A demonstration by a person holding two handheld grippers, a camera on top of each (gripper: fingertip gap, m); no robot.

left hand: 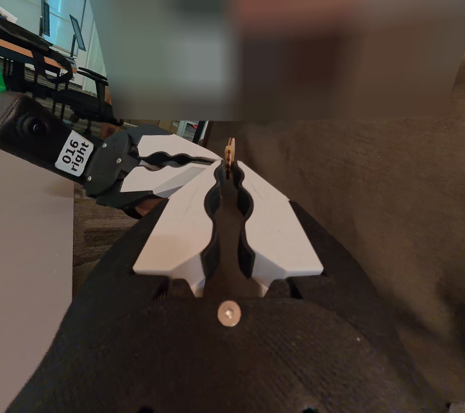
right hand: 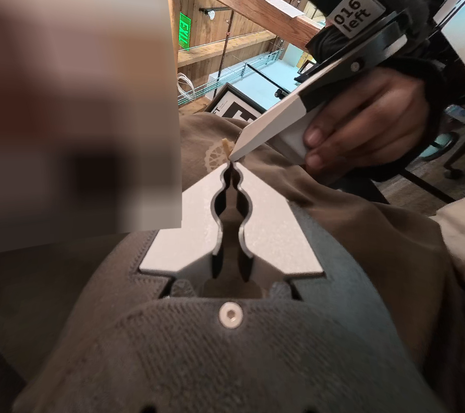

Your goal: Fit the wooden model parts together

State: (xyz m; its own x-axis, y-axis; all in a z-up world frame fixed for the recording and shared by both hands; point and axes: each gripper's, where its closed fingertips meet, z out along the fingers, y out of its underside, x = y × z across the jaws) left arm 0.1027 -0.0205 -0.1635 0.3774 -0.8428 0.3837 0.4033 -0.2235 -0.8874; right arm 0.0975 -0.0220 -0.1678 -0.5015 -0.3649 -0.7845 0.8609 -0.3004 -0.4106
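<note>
Pinching one small wooden part [left hand: 230,156] between left gripper [left hand: 227,166] and right gripper [right hand: 231,166] tips — both clenched; aligning squarely, pressing gently.

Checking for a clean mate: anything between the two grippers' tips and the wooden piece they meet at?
Nothing visible. The left gripper is already pinching the thin wooden piece at its fingertips, and the right gripper has its tips closed right beside it. Only the person's brown clothing lies behind. Whether the right gripper holds a second part cannot be told.
</note>
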